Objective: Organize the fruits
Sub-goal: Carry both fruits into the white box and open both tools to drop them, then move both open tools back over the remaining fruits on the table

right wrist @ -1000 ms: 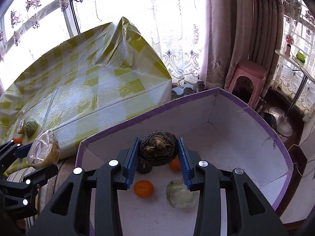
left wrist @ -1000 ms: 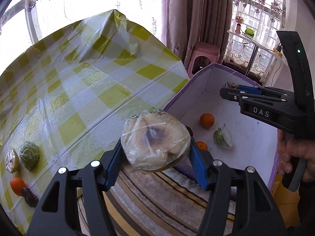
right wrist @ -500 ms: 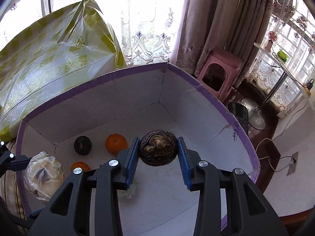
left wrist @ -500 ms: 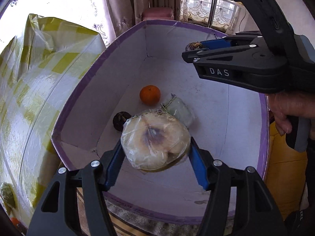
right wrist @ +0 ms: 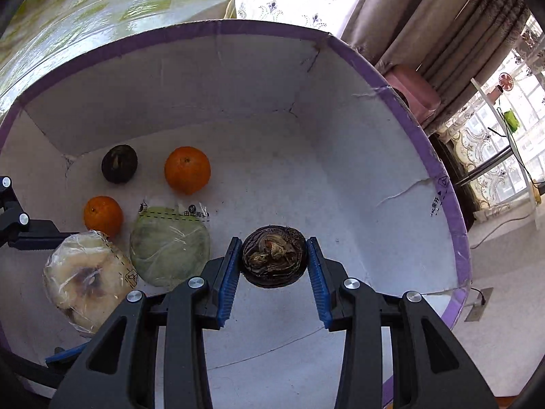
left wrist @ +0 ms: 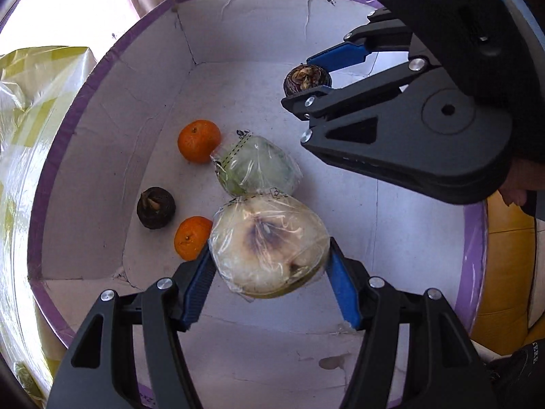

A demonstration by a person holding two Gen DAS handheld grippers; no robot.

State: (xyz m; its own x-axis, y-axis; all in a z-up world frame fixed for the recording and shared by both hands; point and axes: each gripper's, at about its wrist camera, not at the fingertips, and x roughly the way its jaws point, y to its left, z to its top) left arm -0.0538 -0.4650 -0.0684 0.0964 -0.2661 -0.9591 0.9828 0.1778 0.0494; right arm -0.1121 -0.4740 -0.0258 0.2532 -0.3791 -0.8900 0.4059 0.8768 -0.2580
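My left gripper (left wrist: 269, 266) is shut on a pale, bruised fruit wrapped in clear plastic (left wrist: 267, 247), held over the white box with a purple rim (left wrist: 68, 129); it also shows in the right wrist view (right wrist: 85, 276). My right gripper (right wrist: 274, 260) is shut on a dark brown wrinkled fruit (right wrist: 274, 260), held inside the box; it also shows in the left wrist view (left wrist: 306, 78). On the box floor lie two oranges (left wrist: 198, 140) (left wrist: 191, 237), a dark round fruit (left wrist: 156, 207) and a plastic-wrapped green fruit (left wrist: 259, 167).
A table with a yellow-checked cloth (right wrist: 112, 0) stands behind the box. A pink stool (right wrist: 412, 92), curtains (right wrist: 425, 17) and a side table by the window (right wrist: 504, 119) are at the right. A yellow surface (left wrist: 504, 272) lies beside the box.
Both grippers have moved from beside the table to over and into the box, still holding their fruits. The box floor now fills both views.
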